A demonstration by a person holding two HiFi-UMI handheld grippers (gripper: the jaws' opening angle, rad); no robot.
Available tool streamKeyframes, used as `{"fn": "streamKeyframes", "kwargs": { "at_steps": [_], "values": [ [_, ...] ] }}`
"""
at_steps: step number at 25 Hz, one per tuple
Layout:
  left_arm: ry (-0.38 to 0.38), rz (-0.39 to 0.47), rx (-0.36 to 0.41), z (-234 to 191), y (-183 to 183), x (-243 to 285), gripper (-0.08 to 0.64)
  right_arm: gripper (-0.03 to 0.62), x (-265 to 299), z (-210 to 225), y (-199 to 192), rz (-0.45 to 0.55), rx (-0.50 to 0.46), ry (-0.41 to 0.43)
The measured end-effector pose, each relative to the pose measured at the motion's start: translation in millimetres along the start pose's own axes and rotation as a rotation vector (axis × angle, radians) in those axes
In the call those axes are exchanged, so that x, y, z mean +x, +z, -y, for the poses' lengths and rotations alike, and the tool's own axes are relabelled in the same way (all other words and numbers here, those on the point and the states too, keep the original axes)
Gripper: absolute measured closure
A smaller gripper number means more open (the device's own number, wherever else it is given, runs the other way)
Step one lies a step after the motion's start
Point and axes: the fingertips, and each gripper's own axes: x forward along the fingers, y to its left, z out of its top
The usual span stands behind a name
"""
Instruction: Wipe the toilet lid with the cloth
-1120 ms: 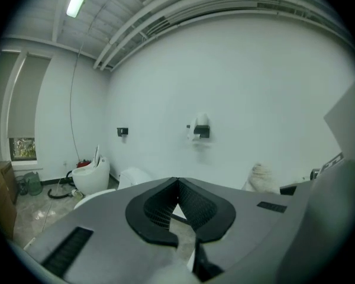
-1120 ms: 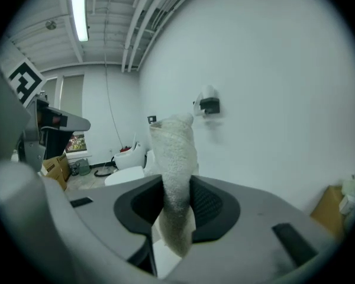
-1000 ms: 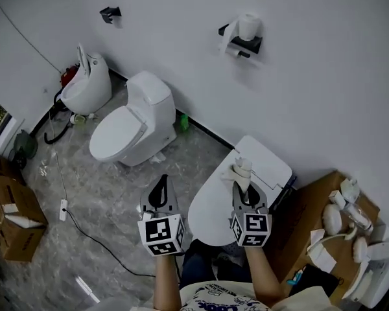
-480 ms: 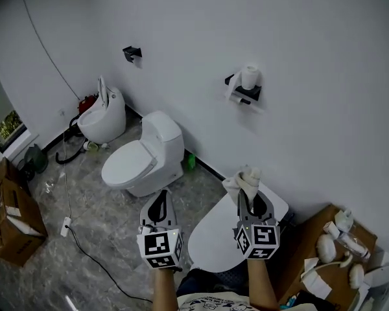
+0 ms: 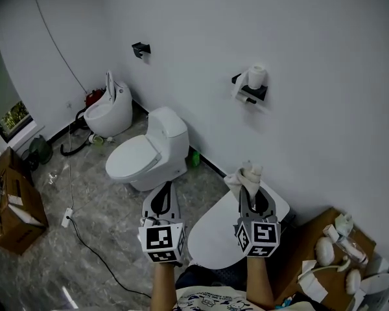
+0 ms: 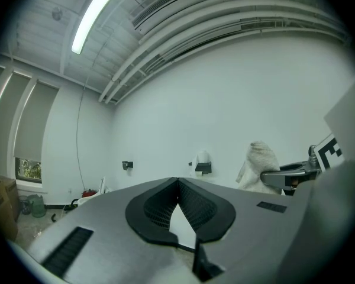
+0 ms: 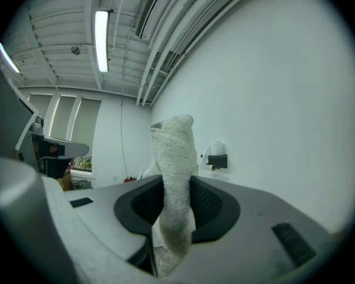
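The nearest toilet's white closed lid (image 5: pixel 211 233) lies just below and between my two grippers, with its tank (image 5: pixel 277 206) against the wall. My right gripper (image 5: pixel 249 188) is shut on a pale rolled cloth (image 5: pixel 244 175) that sticks up past the fingertips, above the tank end of the lid. In the right gripper view the cloth (image 7: pixel 174 170) stands upright, pinched in the right gripper (image 7: pixel 176 189). My left gripper (image 5: pixel 163 186) hovers left of the lid, over the floor. In its own view the left gripper (image 6: pixel 177 180) is shut with nothing in it, and the cloth (image 6: pixel 259 161) shows at the right.
A second white toilet (image 5: pixel 146 154) stands farther left along the wall, and a third fixture (image 5: pixel 109 107) stands beyond it. A toilet paper holder (image 5: pixel 251 83) hangs on the wall. Cardboard boxes (image 5: pixel 10 206) sit at the left, a cable (image 5: pixel 84 235) crosses the marble floor, and a cluttered wooden stand (image 5: pixel 324 251) is at the right.
The head view has swung up and toward the wall, so the toilets sit lower and more to the right in the picture. Both grippers keep their pose, the right still clamping the cloth.
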Motion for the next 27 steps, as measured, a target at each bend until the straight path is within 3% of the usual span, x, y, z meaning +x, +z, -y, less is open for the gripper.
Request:
{"fn": "streamKeyframes", "kwargs": {
  "at_steps": [27],
  "values": [
    [-0.007, 0.000, 0.027, 12, 2, 25, 0.557, 0.492, 18, 15, 6, 0.013, -0.010, 0.023]
  ]
}}
